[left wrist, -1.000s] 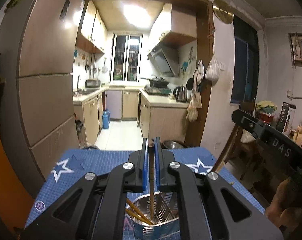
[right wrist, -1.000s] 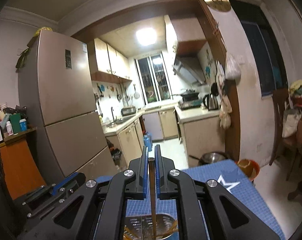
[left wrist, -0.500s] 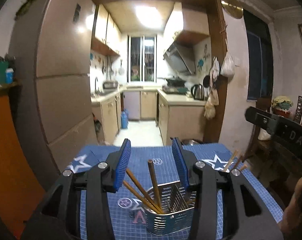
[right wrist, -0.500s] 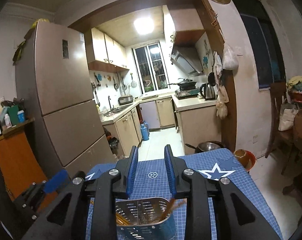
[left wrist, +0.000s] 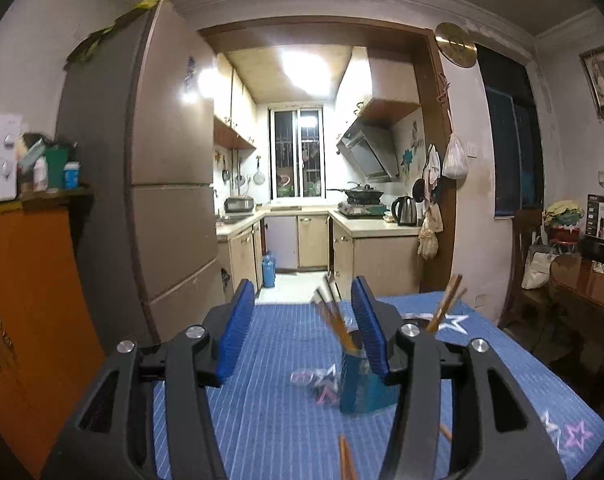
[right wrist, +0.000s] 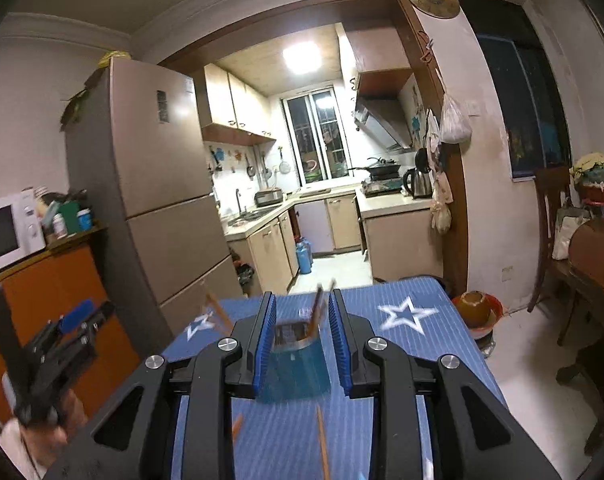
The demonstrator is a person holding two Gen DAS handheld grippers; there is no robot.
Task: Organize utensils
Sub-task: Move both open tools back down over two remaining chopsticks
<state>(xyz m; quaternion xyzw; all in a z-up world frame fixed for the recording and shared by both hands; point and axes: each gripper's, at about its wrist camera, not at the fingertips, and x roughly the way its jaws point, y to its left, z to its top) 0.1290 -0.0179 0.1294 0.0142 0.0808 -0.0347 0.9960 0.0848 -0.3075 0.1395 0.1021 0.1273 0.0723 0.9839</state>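
Both the left gripper (left wrist: 300, 328) and the right gripper (right wrist: 300, 340) are held wide apart, gripping nothing. Just ahead, several chopsticks are seen standing in the holder (right wrist: 296, 368). Loose chopsticks (right wrist: 322, 440) remain on the mat beneath, to be collected.

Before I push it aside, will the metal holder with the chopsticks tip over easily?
Probably yes. The holder looks tall and narrow, and the chopsticks lean out above its rim, so the weight sits high. It stands on a smooth blue mat and may slide first if pushed low. Thin perforated metal is likely light, so a push near the top could topple it.
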